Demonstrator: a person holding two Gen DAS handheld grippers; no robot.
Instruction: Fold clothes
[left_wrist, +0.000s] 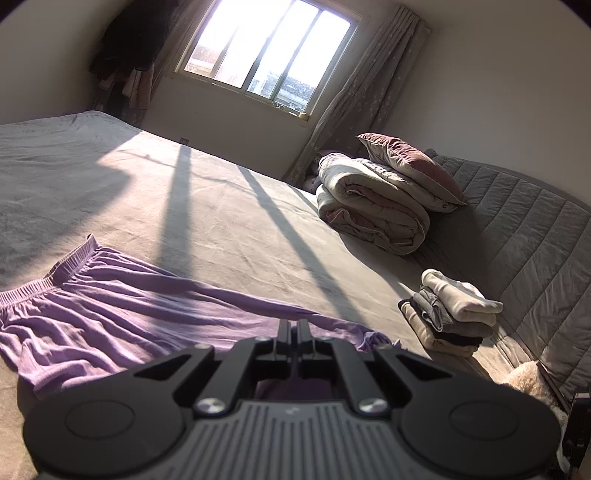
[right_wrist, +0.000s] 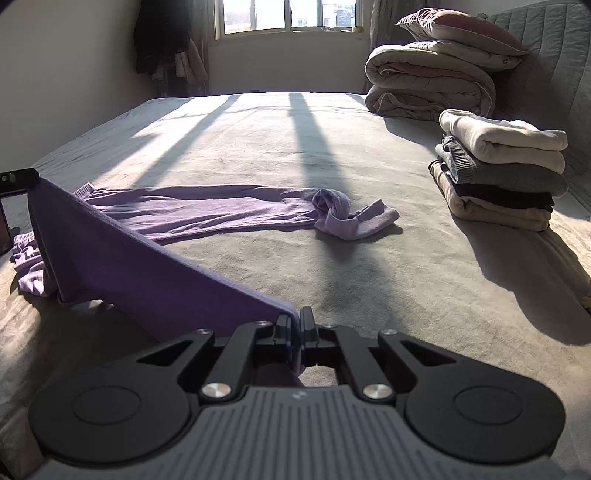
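Note:
Purple trousers (left_wrist: 110, 306) lie on the grey bed (left_wrist: 229, 206), waistband at the left. My left gripper (left_wrist: 294, 326) is shut on purple cloth of the near leg. In the right wrist view the far leg (right_wrist: 207, 210) lies flat with its cuff bunched. The near leg (right_wrist: 122, 266) is lifted and stretched taut between my right gripper (right_wrist: 295, 323), shut on its end, and the left gripper (right_wrist: 18, 181) at the left edge.
A stack of folded clothes (right_wrist: 502, 170) sits on the bed at the right, also in the left wrist view (left_wrist: 450, 314). A rolled duvet with a pillow (right_wrist: 436, 74) lies by the quilted headboard (left_wrist: 517, 229). Window and curtains are behind.

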